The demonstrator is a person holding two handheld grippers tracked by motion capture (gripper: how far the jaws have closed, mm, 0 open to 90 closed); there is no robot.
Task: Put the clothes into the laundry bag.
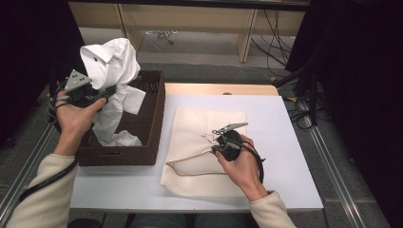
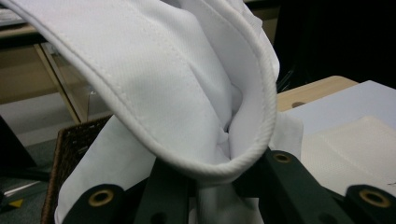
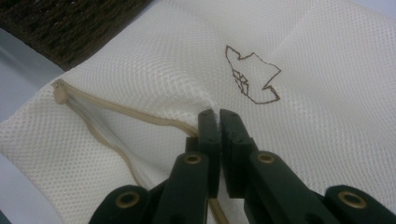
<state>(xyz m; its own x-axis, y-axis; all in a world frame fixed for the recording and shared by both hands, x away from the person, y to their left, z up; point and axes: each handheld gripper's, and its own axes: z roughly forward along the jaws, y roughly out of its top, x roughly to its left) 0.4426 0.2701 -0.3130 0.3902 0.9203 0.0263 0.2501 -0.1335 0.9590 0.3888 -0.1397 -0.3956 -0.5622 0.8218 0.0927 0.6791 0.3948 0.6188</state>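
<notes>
White garment [image 1: 111,71] is hanging from the left gripper [image 1: 111,90] over the wicker basket [image 1: 151,128], draping into it and blocking most of the basket opening. Basket wall is standing as a barrier at the table's [image 1: 294,156] left edge. Mesh bag [image 1: 199,142] is lying flat mid-table, right gripper [image 1: 217,140] sitting on its zipper edge. Right and near strips of the table are staying open for passing.
</notes>
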